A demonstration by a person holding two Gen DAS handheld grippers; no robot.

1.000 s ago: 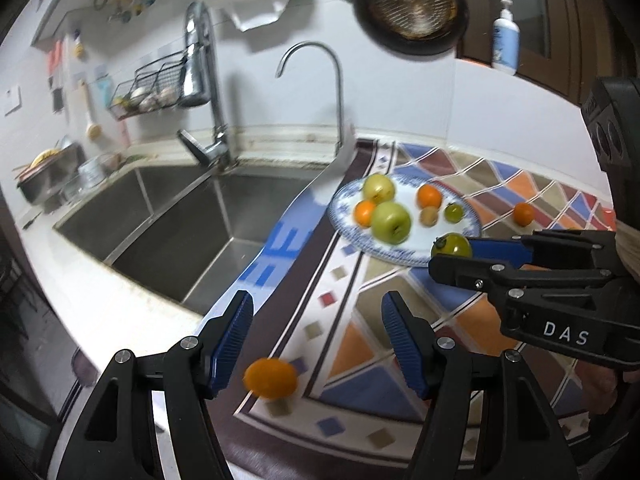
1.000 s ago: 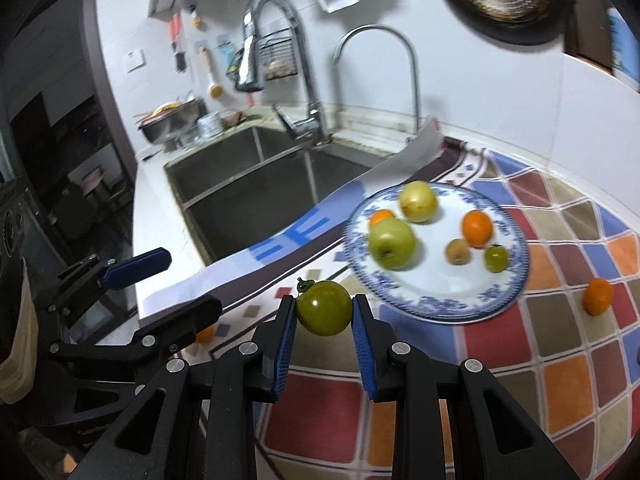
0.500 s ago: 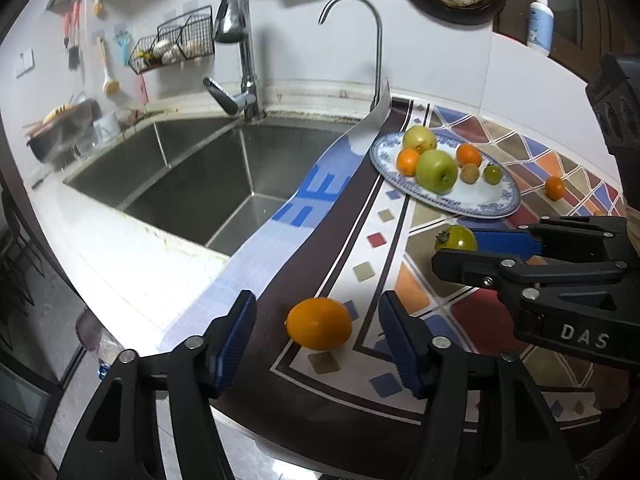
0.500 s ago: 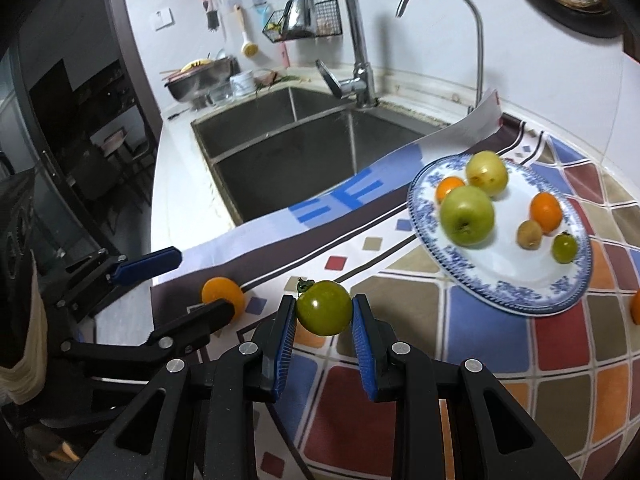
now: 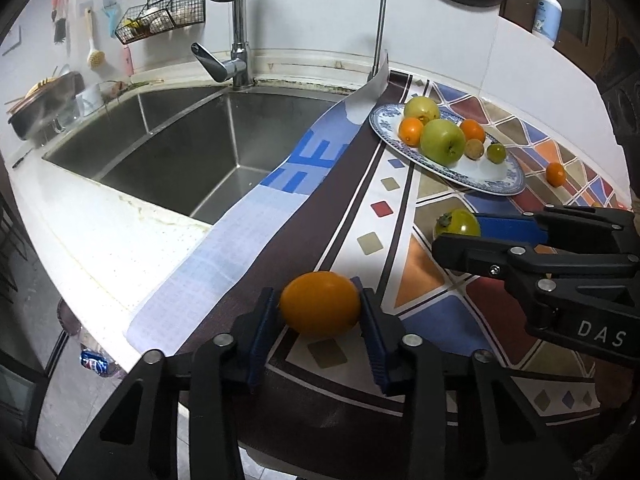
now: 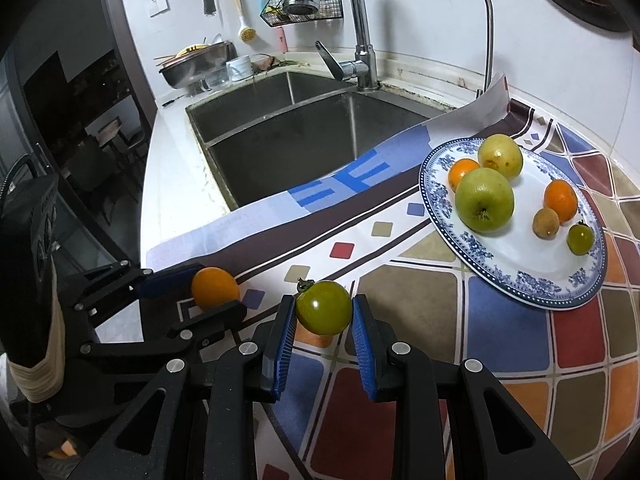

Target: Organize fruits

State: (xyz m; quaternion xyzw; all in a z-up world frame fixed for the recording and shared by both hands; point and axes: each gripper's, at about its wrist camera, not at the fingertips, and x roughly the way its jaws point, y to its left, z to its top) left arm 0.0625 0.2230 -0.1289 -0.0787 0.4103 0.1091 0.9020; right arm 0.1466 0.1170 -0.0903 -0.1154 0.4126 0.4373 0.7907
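Note:
An orange lies on the patterned mat near the counter's front edge. My left gripper is around it, its jaws closing, and both blue pads touch its sides. To its right, my right gripper is shut on a green tomato, held just above the mat. A blue-and-white plate at the back right carries a green apple, a yellow-green apple, two small oranges, a small brown fruit and a small green tomato. One more small orange sits on the mat beyond the plate.
A deep steel double sink with a tall faucet lies left of the mat. The mat's pale edge curls over the sink rim. The white counter edge drops off at the lower left. A tiled wall stands behind the plate.
My left gripper came down around the orange and its jaws narrowed from wide apart onto the fruit's sides. The right gripper kept the green tomato and sank a little.

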